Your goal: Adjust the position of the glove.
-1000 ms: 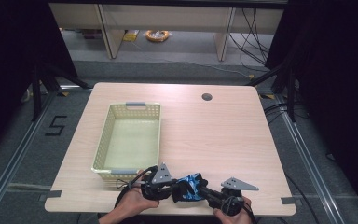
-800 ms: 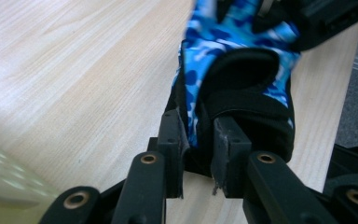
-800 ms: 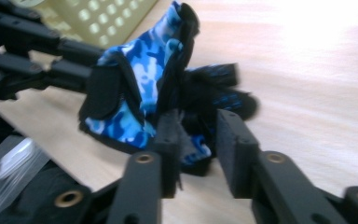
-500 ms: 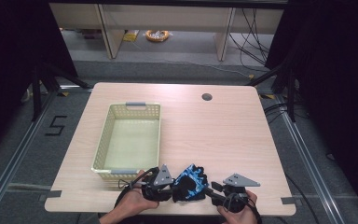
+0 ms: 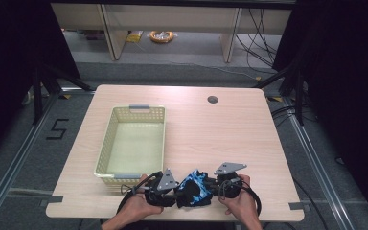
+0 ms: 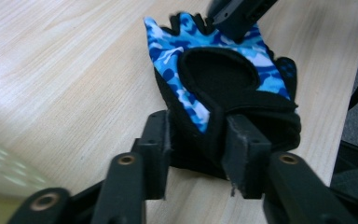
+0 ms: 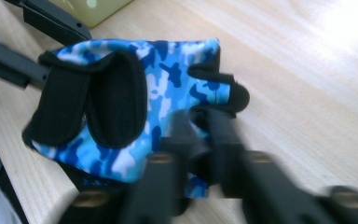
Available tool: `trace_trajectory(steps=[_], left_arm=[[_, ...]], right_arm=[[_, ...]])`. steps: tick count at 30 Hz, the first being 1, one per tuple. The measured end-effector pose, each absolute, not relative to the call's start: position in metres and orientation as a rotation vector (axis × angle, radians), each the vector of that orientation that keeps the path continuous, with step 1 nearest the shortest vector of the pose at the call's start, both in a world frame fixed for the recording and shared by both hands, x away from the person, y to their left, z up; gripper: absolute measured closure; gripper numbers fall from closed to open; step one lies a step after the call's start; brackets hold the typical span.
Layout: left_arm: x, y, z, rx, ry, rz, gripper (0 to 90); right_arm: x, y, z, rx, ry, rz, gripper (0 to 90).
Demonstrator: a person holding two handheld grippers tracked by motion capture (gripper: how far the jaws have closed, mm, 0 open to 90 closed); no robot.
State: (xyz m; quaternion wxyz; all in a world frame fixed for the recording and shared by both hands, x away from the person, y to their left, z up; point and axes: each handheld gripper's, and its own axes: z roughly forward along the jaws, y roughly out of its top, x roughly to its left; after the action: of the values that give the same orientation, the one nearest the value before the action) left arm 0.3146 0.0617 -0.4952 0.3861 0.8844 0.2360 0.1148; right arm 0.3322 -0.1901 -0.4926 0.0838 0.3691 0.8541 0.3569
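Rightward went my right tool (image 5: 214, 184), pinching glove (image 5: 195, 188) fingers (my left tool's (image 6: 196, 140) view shows it grips the cuff); hands low, level.

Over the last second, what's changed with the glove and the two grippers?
The right gripper has just closed onto the finger end of the blue camouflage glove. The left gripper, its jaws opening slightly, keeps the cuff between them. The basket stayed put.

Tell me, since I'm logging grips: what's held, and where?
The glove: left gripper clamps its black cuff, right gripper pinches its finger end.
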Motion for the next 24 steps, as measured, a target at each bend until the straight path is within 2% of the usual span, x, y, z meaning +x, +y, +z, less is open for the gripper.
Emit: trace_trajectory(steps=[2,7,13,19,24], left_arm=[[0.314,0.063,-0.495,2.236,0.611,0.285,66.5],[0.314,0.066,-0.49,2.197,0.65,0.277,74.6],[0.318,0.074,-0.485,2.177,0.658,0.269,76.0],[0.319,0.072,-0.495,2.203,0.668,0.263,76.4],[0.318,0.072,-0.495,2.207,0.677,0.264,76.2]], right_arm=[[0.331,-0.191,-0.495,1.134,2.542,1.105,89.5],[0.322,-0.194,-0.476,1.076,2.526,1.132,89.9],[0.295,-0.194,-0.463,1.13,2.518,1.173,89.8],[0.294,-0.192,-0.488,1.162,2.551,1.122,89.7],[0.297,-0.188,-0.493,1.151,2.579,1.09,88.8]])
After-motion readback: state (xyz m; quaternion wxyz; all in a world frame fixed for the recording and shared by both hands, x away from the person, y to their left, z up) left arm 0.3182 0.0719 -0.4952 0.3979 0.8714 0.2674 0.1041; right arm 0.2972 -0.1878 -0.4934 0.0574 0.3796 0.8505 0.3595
